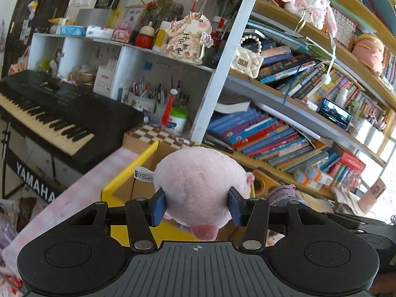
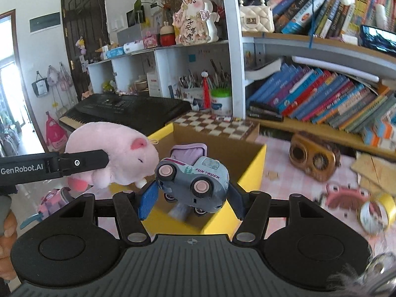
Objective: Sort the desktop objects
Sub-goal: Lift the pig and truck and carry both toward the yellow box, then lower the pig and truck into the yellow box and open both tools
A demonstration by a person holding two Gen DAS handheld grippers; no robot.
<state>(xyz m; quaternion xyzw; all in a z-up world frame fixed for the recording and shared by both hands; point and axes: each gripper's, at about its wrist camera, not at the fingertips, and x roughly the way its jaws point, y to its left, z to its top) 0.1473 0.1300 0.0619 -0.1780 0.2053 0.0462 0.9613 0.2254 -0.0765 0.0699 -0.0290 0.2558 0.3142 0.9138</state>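
Observation:
My left gripper (image 1: pixel 196 206) is shut on a pink plush pig (image 1: pixel 200 185) and holds it above the near left edge of a yellow-rimmed cardboard box (image 1: pixel 131 173). In the right wrist view the pig (image 2: pixel 116 152) hangs in the left gripper's black fingers (image 2: pixel 81 162) at the box's left side. My right gripper (image 2: pixel 191 200) is shut on a grey toy truck (image 2: pixel 193 182) marked FUN TRUCK, tipped on its side with pink wheels facing me, above the open box (image 2: pixel 250 173).
A black Yamaha keyboard (image 1: pixel 49 113) stands left. A checkered board (image 2: pixel 217 123) lies behind the box. Bookshelves (image 2: pixel 321 99) fill the right. A brown toy (image 2: pixel 311 158), a pink toy (image 2: pixel 344 195) and a tape roll (image 2: pixel 376 212) lie on the pink checked tablecloth at right.

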